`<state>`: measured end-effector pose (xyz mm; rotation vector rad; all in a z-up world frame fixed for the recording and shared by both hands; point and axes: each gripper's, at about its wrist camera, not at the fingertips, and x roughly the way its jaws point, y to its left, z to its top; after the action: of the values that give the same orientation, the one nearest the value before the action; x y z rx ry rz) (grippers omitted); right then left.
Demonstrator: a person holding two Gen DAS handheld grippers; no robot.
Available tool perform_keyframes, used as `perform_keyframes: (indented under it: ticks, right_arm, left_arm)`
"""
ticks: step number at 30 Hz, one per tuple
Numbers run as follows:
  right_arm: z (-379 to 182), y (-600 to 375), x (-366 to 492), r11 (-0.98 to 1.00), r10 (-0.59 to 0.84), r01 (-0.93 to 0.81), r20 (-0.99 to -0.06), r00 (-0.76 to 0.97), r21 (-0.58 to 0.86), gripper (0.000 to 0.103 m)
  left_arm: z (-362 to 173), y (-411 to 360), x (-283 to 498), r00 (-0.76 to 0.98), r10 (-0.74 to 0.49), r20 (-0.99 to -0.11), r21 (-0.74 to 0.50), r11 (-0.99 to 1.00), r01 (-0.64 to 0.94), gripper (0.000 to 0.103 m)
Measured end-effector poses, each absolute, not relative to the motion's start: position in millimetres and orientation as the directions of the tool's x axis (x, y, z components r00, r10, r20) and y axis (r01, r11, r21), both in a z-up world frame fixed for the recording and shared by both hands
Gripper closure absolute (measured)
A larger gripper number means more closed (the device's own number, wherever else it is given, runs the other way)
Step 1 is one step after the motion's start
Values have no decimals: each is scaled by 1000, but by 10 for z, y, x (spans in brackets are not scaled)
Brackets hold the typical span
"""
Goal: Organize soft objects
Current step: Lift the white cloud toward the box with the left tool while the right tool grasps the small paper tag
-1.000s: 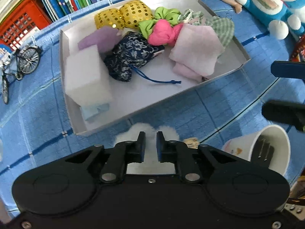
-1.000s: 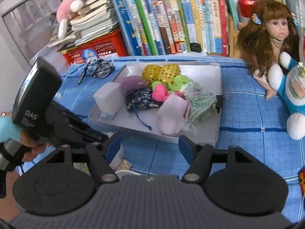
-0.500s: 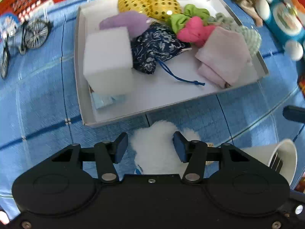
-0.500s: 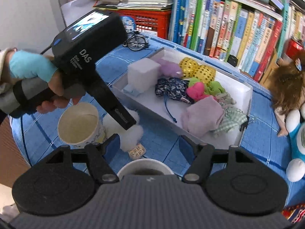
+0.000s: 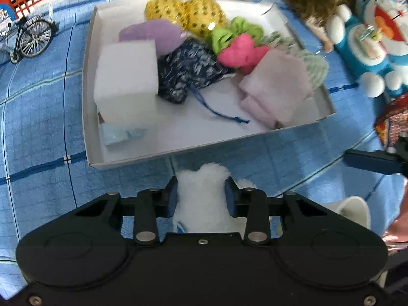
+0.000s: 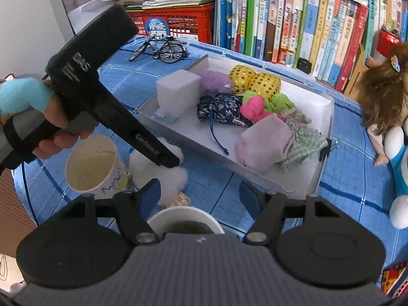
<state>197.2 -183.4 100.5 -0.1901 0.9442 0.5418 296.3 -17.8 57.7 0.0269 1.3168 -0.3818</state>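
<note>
My left fingers (image 5: 201, 197) pinch a fluffy white plush (image 5: 201, 199) on the blue counter (image 5: 38, 127), just near the white tray (image 5: 86, 102) of soft fabrics. My right fingers (image 6: 200, 195) are spread above a round cup (image 6: 186, 223).

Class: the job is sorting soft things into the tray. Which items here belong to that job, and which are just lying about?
Job: left gripper, white fluffy toy, white tray, foam block, floral pouch, pink cloth.
Lying about: paper cup, toy bicycle, doll, books.
</note>
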Motion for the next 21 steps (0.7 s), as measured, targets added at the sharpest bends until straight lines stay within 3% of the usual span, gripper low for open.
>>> perform_keyframes:
  ticks: [8,17,21]
  right_arm:
    - [1008,-1627,1969,824,347,-565,-829,438,47,26]
    - [801,-1194,2297,857,208,-514,-933,295,29,49]
    - [604,-1108,2495,894,129,-448,-967,219,18,67]
  left_arm:
    - [1084,101,2878,353,-302,-886,-220,942,255,69]
    - [1197,390,2949,431,-277,-859,-217,959,184,69]
    - [1175,473,2963,455,-261,-851,-210,964,161,69]
